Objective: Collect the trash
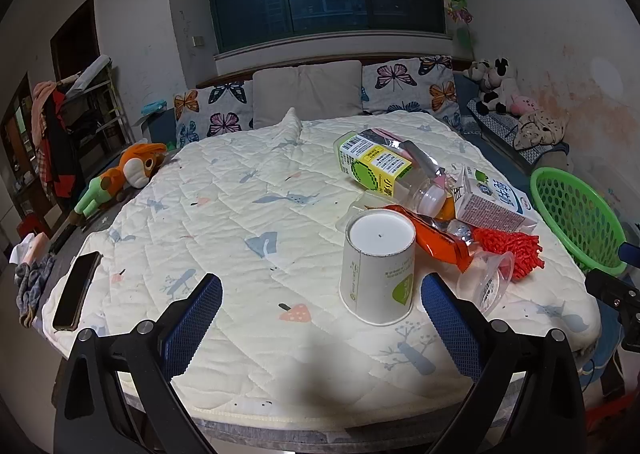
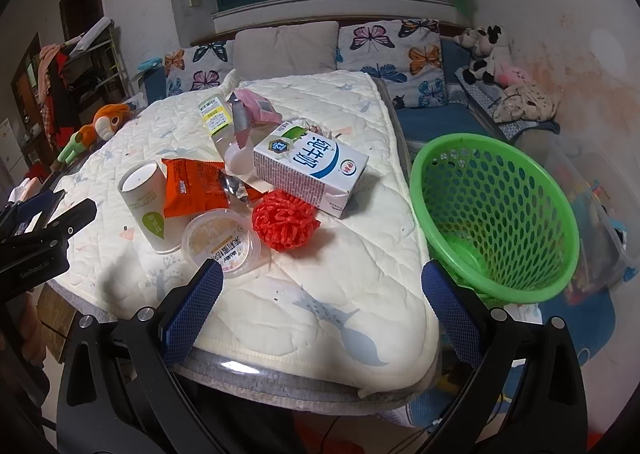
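A quilted pad [image 1: 256, 214] printed with small trees and whales is covering the table. A dark phone [image 1: 76, 290] is lying at its near left edge. An orange plush toy [image 1: 128, 174] is lying off the far left side of the pad. Butterfly-print cushions [image 1: 412, 86] and a plain beige cushion [image 1: 308, 94] are leaning against the far wall under a dark window [image 1: 326, 2]. Black-and-white stuffed animals [image 1: 496, 90] are sitting at the far right, and clothes [image 1: 52, 134] are hanging at the far left.

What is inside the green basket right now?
The green basket holds no trash that shows: its perforated wall and bare bottom are visible in the right wrist view. The part just behind its near rim is hidden.
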